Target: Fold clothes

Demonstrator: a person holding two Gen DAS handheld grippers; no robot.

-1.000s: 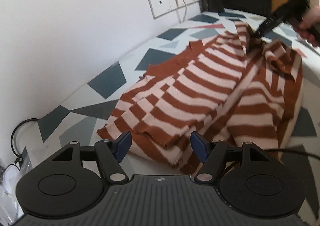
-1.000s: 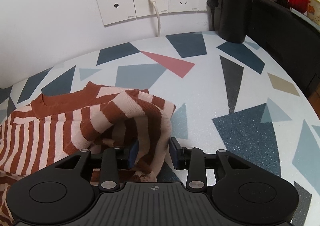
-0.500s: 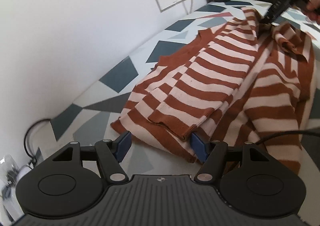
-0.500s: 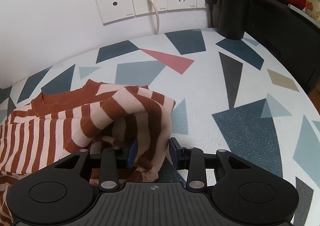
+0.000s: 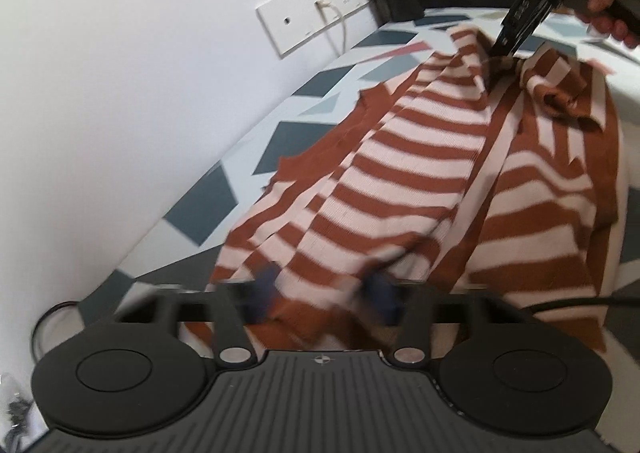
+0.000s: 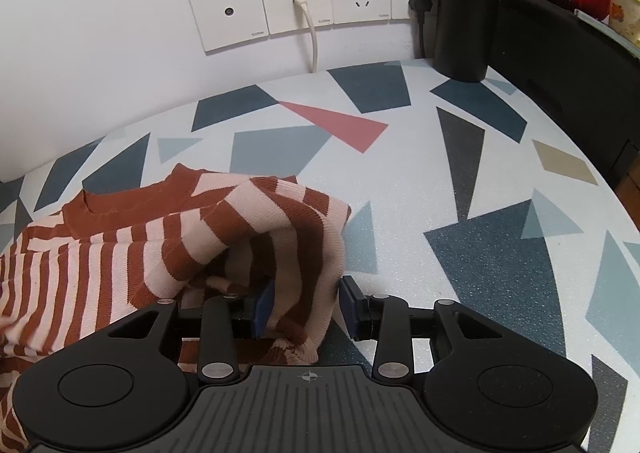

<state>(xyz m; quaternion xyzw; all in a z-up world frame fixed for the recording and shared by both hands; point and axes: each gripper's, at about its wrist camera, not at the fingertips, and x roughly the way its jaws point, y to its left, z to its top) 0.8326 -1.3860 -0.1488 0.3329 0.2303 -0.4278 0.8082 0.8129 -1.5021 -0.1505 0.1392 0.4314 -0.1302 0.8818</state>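
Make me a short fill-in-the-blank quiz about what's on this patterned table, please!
1. The knitted sweater has pink and ____ stripes.
2. A white cable is plugged into the wall ____ panel.
3. The tall bottle by the wall is ____ in colour.
4. The right gripper is pinching the ____.

Missing words: rust-brown; socket; black; sweater

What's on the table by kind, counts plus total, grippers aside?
Striped sweater: 1
Black bottle: 1
Black box: 1
Total: 3
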